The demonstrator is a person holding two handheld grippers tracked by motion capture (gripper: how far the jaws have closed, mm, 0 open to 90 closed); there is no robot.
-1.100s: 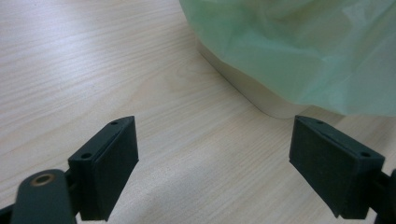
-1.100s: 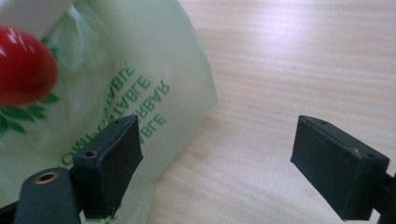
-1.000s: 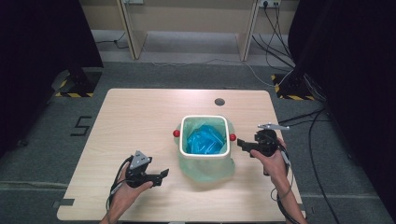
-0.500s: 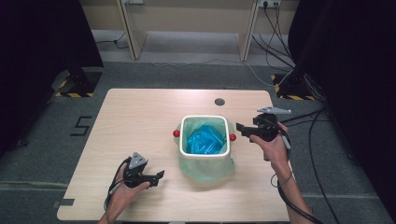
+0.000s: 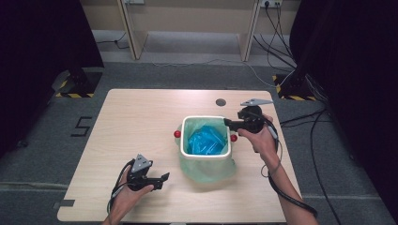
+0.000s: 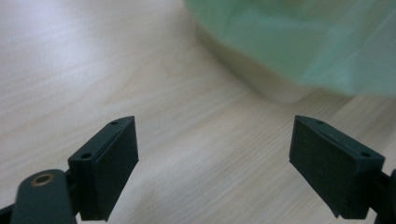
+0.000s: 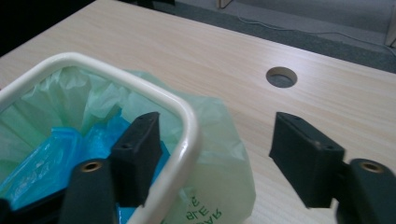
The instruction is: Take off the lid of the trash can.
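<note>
While my left gripper (image 5: 162, 178) rests open on the bench (image 5: 141, 122), my right gripper's (image 5: 227, 123) jaws, just closing, straddle the bin (image 5: 205, 154) rim unpressed.

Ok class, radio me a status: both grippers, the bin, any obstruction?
Right gripper closing astride bin rim, not clamped. Left gripper open, idle. Bin green-lined. Nothing obstructing.

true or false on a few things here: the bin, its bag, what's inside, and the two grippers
1. The white bin is lined with a green bag. True.
2. The right gripper straddles the bin's rim, one jaw inside and one outside. True.
3. The left gripper is shut on the bag. False: it is open over the bare table.
4. Red plastic fills the bin. False: crumpled blue plastic lies in it.
5. The bin lies tipped over. False: it stands upright.
</note>
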